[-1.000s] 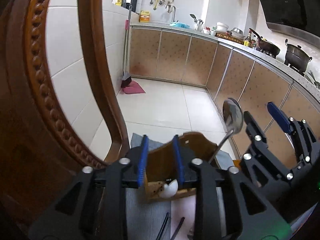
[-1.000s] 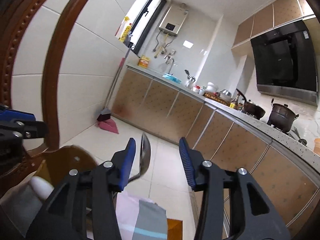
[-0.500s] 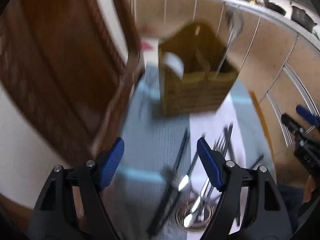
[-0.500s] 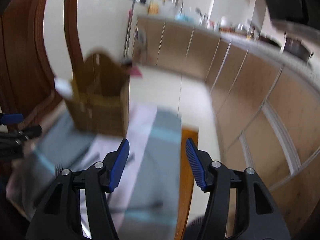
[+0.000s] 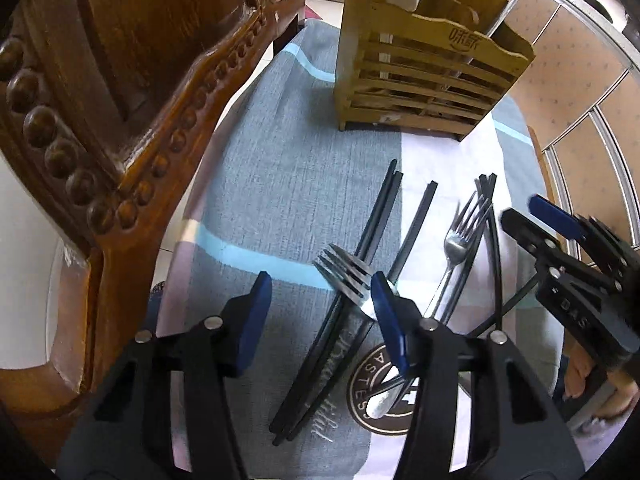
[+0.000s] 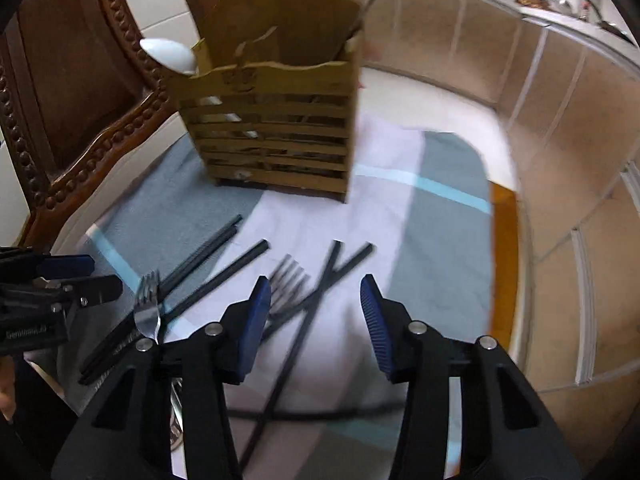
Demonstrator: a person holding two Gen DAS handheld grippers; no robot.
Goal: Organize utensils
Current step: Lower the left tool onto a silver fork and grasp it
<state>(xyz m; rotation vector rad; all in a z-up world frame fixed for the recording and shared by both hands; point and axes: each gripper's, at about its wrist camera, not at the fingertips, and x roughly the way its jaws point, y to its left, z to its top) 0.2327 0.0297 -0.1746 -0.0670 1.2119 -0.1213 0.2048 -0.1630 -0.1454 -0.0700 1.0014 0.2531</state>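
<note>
Both grippers have dropped from the wooden caddy [image 5: 432, 56] to the cloth [image 5: 280, 200]. Neither holds anything: the left gripper [image 5: 320, 320] and right gripper [image 6: 312, 320] are closing on air. Just ahead of the left gripper's right finger lies a fork [image 5: 346, 276] across black chopsticks [image 5: 372, 232]; a second fork [image 6: 286, 284] lies by the right gripper's left finger. A fresh pick is probably starting, calling for straddling one piece only. Crossed chopsticks complicate that. Beyond, the caddy already holds a white spoon [image 6: 168, 54], beside a carved chair [image 5: 132, 92].
</note>
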